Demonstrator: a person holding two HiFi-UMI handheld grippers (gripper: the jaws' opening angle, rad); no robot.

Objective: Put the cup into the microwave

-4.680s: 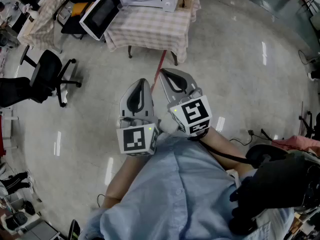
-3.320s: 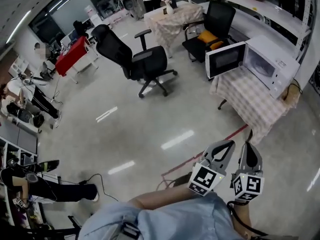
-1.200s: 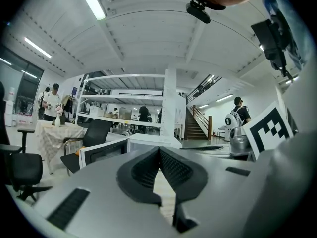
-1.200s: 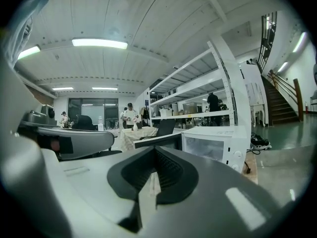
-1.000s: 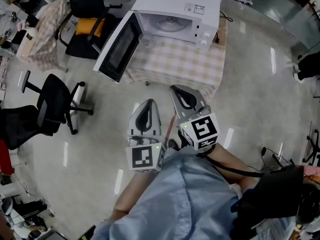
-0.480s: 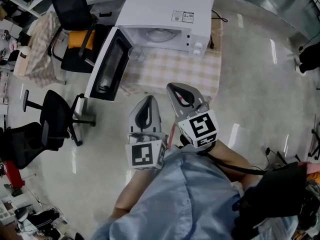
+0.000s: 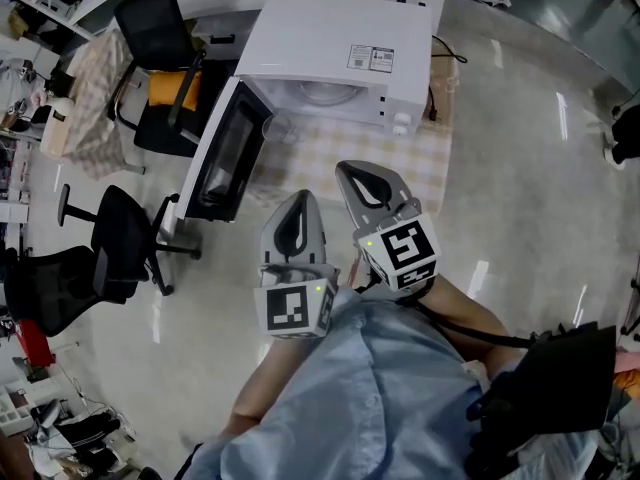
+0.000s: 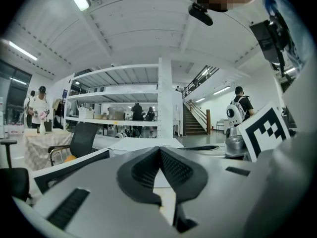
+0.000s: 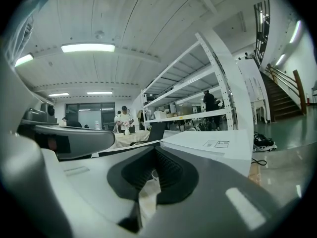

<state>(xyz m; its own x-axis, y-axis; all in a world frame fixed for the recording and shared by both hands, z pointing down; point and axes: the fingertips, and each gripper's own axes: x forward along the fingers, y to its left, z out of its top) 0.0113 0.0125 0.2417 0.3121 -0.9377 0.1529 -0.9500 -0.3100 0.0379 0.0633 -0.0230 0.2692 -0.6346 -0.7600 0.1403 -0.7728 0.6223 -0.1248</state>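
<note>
A white microwave (image 7: pixel 340 58) stands on a table with a checked cloth (image 7: pixel 330 158), and its door (image 7: pixel 225 153) hangs open to the left. A clear cup (image 7: pixel 278 126) sits on the cloth just in front of the open cavity. My left gripper (image 7: pixel 297 198) and right gripper (image 7: pixel 350 170) are held side by side short of the table, both shut and empty. In the right gripper view the cup (image 9: pixel 154 174) shows small past the closed jaws (image 9: pixel 155 150), with the microwave (image 9: pixel 213 145) to its right. The left gripper's jaws (image 8: pixel 159 150) meet at the tip.
A black chair with an orange cushion (image 7: pixel 160 58) stands behind the open door. Two black office chairs (image 7: pixel 115 248) are on the floor to the left. A second cloth-covered table (image 7: pixel 85 93) is at far left. Shelving and people show far off.
The microwave and table have come nearer and lower in the head view as I walked toward them. Both grippers stay shut, side by side in front of me.
</note>
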